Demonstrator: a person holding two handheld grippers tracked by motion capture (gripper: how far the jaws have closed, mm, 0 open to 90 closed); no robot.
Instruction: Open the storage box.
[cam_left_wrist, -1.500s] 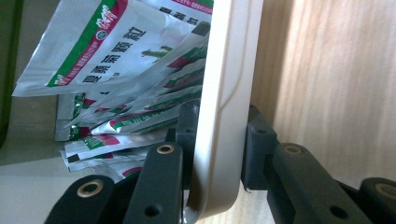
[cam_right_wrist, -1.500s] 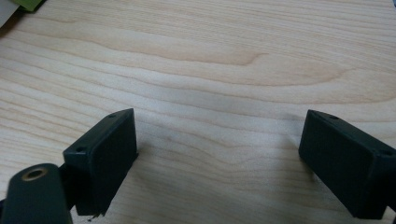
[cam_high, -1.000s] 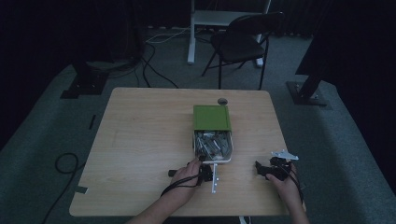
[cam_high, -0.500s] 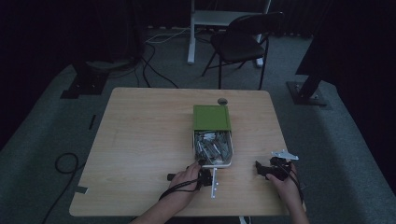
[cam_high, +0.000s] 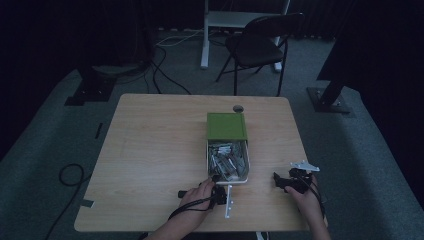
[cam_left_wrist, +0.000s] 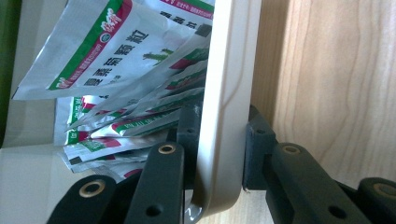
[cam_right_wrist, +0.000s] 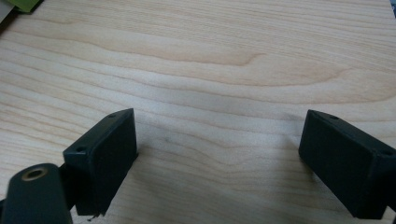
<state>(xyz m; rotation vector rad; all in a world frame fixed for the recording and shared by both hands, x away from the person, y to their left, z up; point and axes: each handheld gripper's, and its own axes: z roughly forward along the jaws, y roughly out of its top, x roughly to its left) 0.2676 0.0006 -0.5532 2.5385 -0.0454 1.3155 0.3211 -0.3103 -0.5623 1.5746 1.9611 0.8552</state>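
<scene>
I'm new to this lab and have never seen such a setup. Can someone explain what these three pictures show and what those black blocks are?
No robot arm here: a person holds a hand tool with two black jaws in each hand. The high view looks down on a wooden table from above the person's side. On it stands an open box with its green lid folded back, full of foil sachets.

The other two pictures come from small cameras that ride on the tools and look along their jaws. In the left gripper view, the left gripper is shut on the box's pale wall, one jaw inside by the sachets, one outside. In the high view it sits at the box's near edge.

In the right gripper view, the right gripper is open, jaws wide apart over bare wood, holding nothing. In the high view it is right of the box.
</scene>
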